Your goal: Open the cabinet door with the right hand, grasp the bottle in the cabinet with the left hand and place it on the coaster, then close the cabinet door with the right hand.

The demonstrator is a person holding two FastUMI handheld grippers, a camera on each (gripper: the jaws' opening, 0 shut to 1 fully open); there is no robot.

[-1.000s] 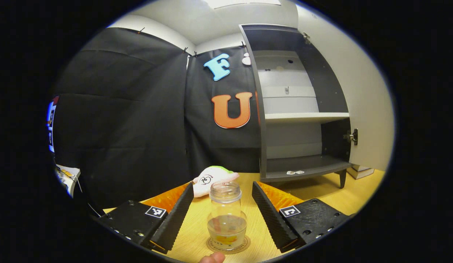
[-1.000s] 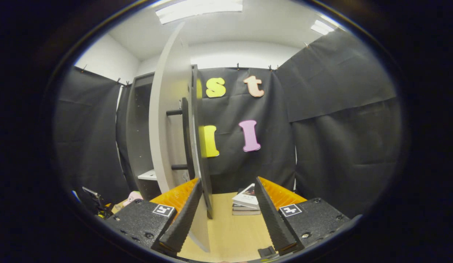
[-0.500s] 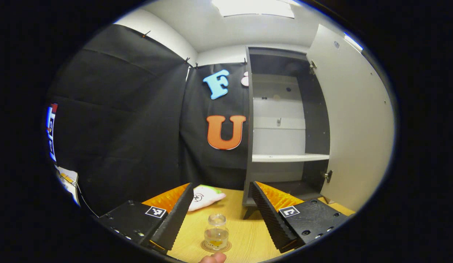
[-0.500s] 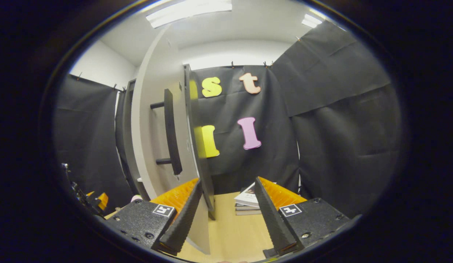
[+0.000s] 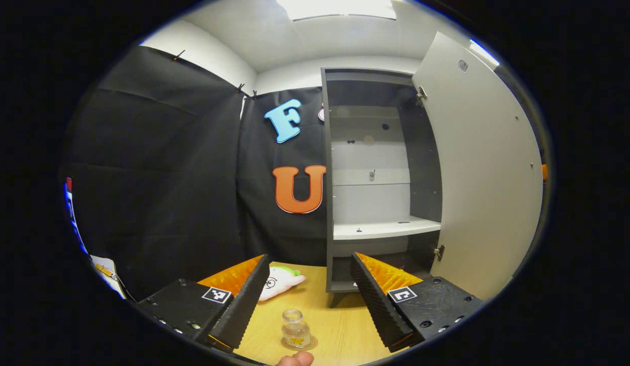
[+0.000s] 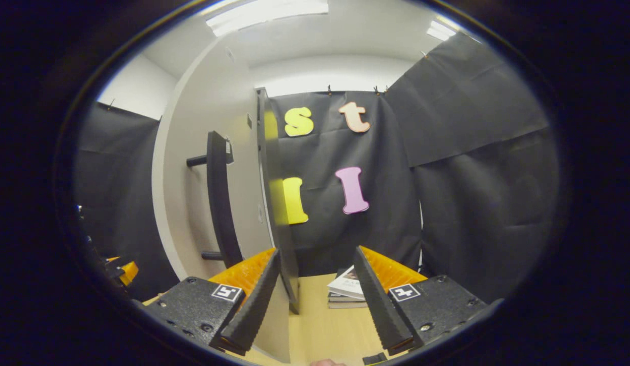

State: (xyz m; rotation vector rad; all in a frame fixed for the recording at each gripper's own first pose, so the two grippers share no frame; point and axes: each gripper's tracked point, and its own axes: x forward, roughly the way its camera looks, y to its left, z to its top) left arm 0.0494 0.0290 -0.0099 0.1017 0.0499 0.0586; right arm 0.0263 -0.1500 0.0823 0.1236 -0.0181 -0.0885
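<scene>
Bottle (image 5: 294,329) stands upright on the coaster (image 5: 298,344) on the table (image 5: 340,330), in front of the cabinet (image 5: 376,178); placement looks done. Left tongs (image 5: 308,300) spread wide, empty, above and clear of the bottle. A plush toy (image 5: 279,279) lies on the table just behind the left finger, near the cabinet's foot.

Cabinet door (image 6: 203,168) hangs open, seen nearly edge-on in the right gripper view, with its dark bar handle (image 6: 218,198) on the outer face. Right tongs (image 6: 315,300) also wide open, gripping nothing; the door's lower edge passes close by the left finger, contact not resolvable. A stack of books (image 6: 348,292) sits on the table beyond, well apart.

Step in hand, as judged: closing the door with the right hand.

Method notes:
- Push on the flat outer face near the free edge, or take the handle between both fingers; either gives good leverage about the hinges.
- Swing along the door's own arc, slowly, so it doesn't slam or rock the cabinet.
- Keep the left tongs low and away from the opening.
</scene>
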